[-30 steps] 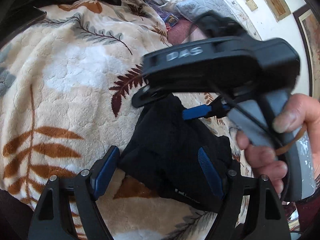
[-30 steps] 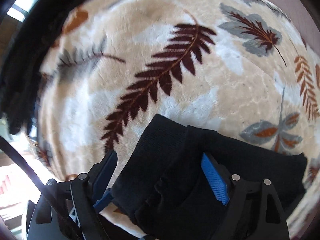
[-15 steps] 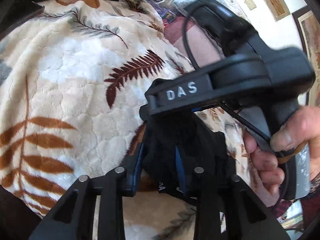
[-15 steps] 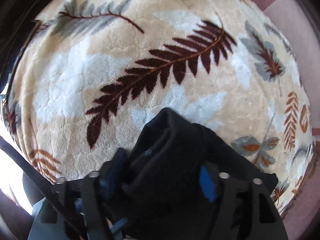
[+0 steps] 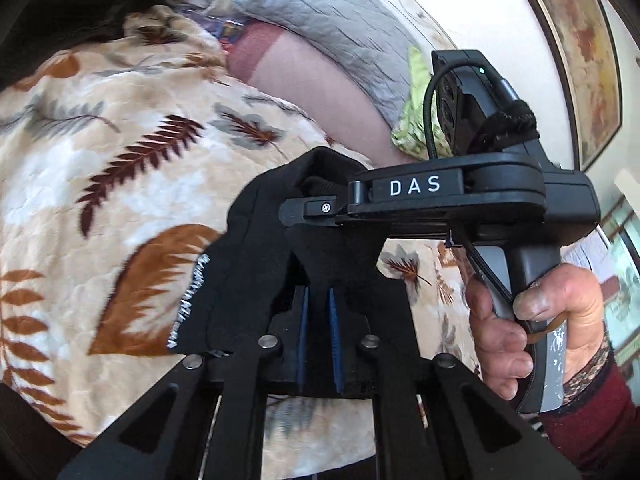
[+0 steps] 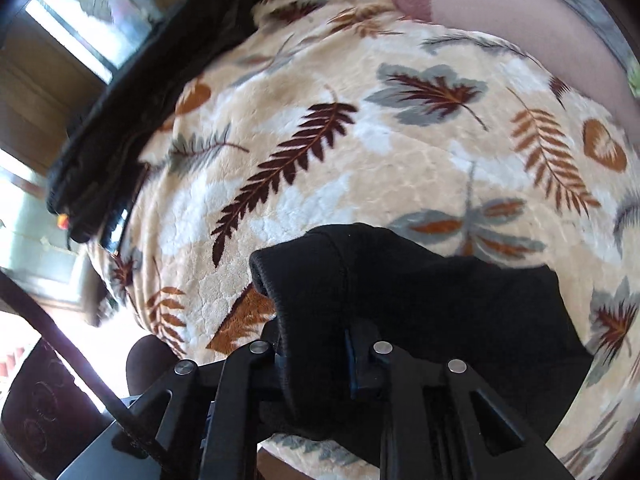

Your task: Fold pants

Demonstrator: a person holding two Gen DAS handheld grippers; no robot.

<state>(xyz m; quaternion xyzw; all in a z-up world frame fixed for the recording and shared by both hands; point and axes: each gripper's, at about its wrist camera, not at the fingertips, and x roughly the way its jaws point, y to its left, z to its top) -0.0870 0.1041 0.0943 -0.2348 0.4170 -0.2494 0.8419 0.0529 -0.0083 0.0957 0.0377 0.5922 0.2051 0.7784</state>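
Note:
The black pants hang bunched over a cream leaf-print blanket. My left gripper is shut on a fold of the pants, its blue pads nearly together with black cloth between them. My right gripper is shut on the pants at a thick ribbed edge; its black body marked DAS shows in the left wrist view, just beyond and right of the left gripper, held by a bare hand. Both hold the cloth lifted off the blanket.
The blanket covers a bed. A dark garment lies along its far left edge by a window. A grey pillow, a pink sheet and a green cloth lie at the head, below framed pictures.
Both grippers went from open around the pants to shut on them. They have lifted the cloth off the blanket, and the right gripper has risen beside the left.

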